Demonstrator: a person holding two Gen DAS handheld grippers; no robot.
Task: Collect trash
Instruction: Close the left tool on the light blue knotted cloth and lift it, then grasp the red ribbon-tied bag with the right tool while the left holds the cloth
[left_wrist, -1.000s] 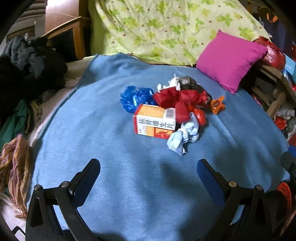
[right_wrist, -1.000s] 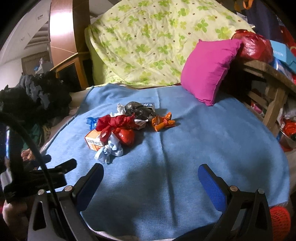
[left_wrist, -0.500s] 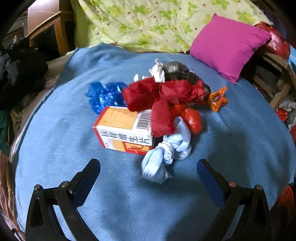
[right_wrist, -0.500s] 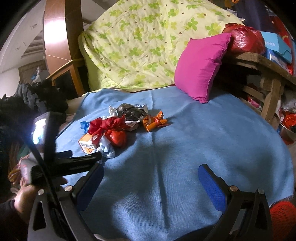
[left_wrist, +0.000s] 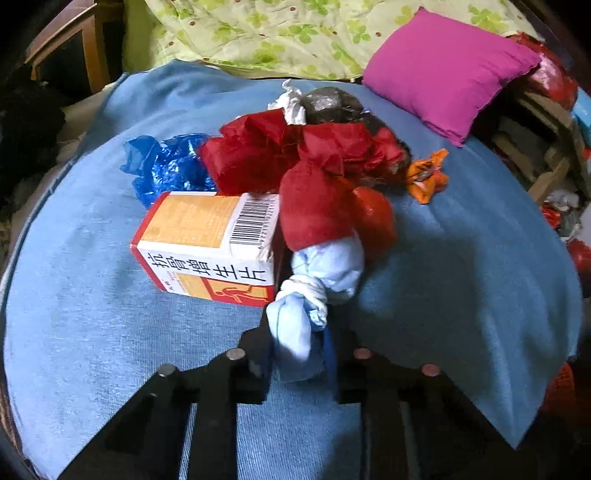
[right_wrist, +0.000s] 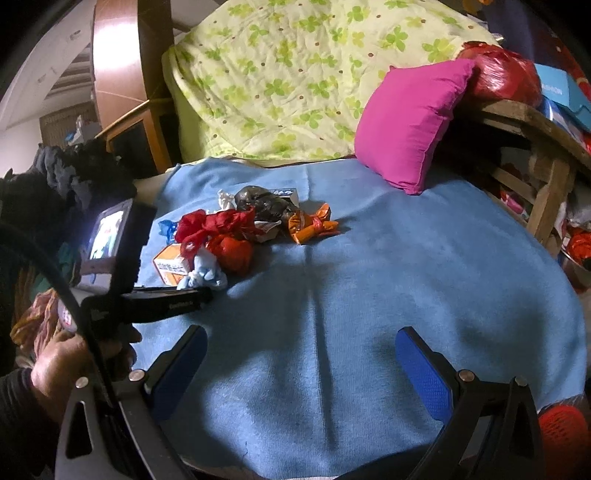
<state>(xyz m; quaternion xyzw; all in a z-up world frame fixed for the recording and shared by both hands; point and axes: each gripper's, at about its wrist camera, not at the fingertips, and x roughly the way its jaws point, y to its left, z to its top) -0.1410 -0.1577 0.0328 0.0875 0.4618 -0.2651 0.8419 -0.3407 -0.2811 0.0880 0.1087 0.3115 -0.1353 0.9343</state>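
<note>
My left tongs have just closed and are clenched on the near end of the knotted pale-blue plastic bag, which lies on the blue blanket covering the bed. Just beside that bag, touching it, stands one orange-and-white cardboard medicine box; one crumpled red plastic bag drapes over both. Behind these lie one crinkled blue foil wrapper, one dark grey bag, one white tissue wad and, slightly apart, one orange snack wrapper. One magenta cushion leans at the far edge. Only the right wrist view shows my right tongs, released and empty over bare blanket, my left hand, and the lit screen on the left tool.
</note>
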